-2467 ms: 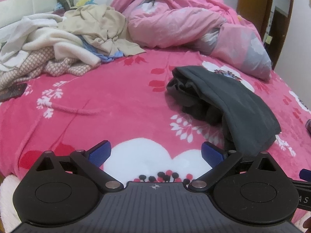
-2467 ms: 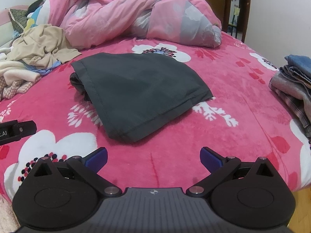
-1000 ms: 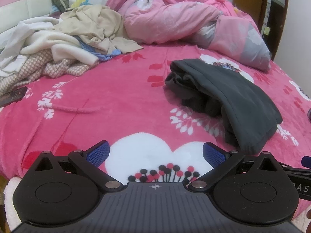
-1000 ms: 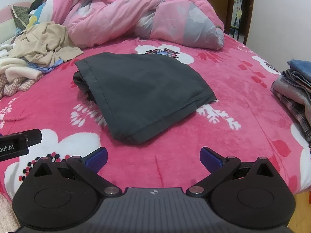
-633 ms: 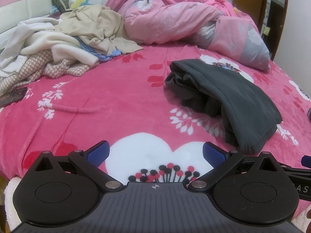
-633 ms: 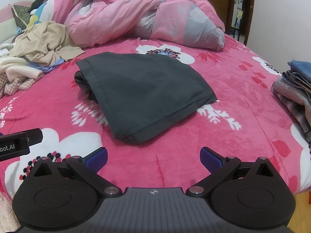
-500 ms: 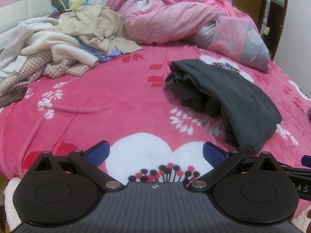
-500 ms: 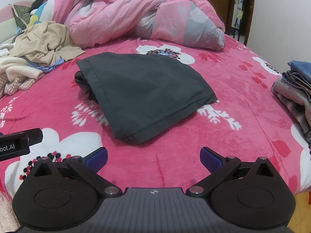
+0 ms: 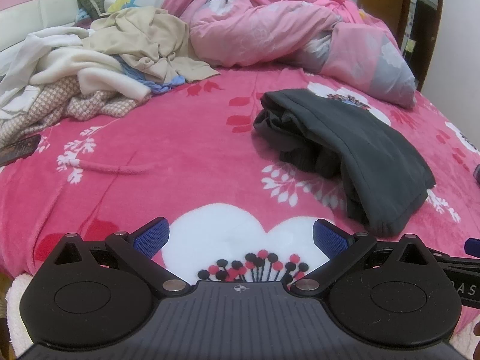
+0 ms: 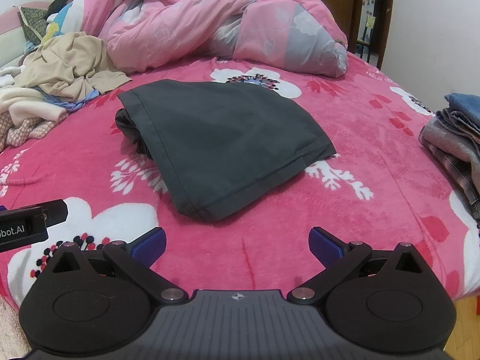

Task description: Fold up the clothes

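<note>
A folded dark grey garment (image 10: 222, 141) lies on the pink floral bedspread (image 10: 345, 219); it also shows in the left wrist view (image 9: 351, 150), to the right, with bunched layers at its left edge. My left gripper (image 9: 240, 237) is open and empty, held over the near edge of the bed, left of the garment. My right gripper (image 10: 237, 244) is open and empty, a short way in front of the garment's near hem. A pile of unfolded clothes (image 9: 90, 69) lies at the far left.
A rumpled pink duvet (image 10: 228, 27) fills the head of the bed. A stack of folded clothes (image 10: 456, 138) sits at the right edge. A dark phone-like object (image 9: 18, 150) lies at the left. The left gripper's body (image 10: 27, 225) shows at the right view's left edge.
Both grippers have drawn back slightly from the garment since 2.5 s ago and have held still over the last second. The garment has not moved.
</note>
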A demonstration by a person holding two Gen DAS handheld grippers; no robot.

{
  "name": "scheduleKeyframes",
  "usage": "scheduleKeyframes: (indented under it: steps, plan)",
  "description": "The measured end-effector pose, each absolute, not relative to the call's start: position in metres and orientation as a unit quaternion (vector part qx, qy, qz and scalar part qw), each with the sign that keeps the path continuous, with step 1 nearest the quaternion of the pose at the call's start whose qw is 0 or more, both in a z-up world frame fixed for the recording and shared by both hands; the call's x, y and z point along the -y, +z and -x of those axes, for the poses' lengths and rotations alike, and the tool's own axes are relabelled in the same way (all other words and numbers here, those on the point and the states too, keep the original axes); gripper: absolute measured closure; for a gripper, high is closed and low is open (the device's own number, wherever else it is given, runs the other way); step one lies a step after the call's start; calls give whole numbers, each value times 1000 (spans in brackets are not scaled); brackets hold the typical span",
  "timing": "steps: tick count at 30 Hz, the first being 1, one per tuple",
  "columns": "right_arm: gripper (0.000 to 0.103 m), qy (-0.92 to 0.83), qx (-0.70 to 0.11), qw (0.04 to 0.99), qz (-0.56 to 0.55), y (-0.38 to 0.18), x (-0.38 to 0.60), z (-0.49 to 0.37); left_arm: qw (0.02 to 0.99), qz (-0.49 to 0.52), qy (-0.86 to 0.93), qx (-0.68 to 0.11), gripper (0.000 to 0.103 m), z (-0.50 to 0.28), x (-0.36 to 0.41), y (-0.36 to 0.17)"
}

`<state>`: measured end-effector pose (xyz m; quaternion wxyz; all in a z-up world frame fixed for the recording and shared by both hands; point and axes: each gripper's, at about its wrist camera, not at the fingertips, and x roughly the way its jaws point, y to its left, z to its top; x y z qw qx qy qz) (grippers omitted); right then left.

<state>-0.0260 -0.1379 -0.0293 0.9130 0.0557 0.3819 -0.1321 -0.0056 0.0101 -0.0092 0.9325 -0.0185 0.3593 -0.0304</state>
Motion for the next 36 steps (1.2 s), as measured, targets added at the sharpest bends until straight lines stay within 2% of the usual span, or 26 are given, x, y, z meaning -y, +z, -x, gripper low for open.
scheduleKeyframes:
  steps: [25,32,36]
  plan:
    - [0,-112,-384,913,-77,-40,146,22,935,29,-53,-348,0,1,-10,-15]
    - [0,-72,-345,933,-73,-44,151,19,935,40,-63,-346,0,-11,-12,-23]
    - [0,-50,-306,950,-31,-40,146,8,937,41,-46,-344,0,-23,-18,-30]
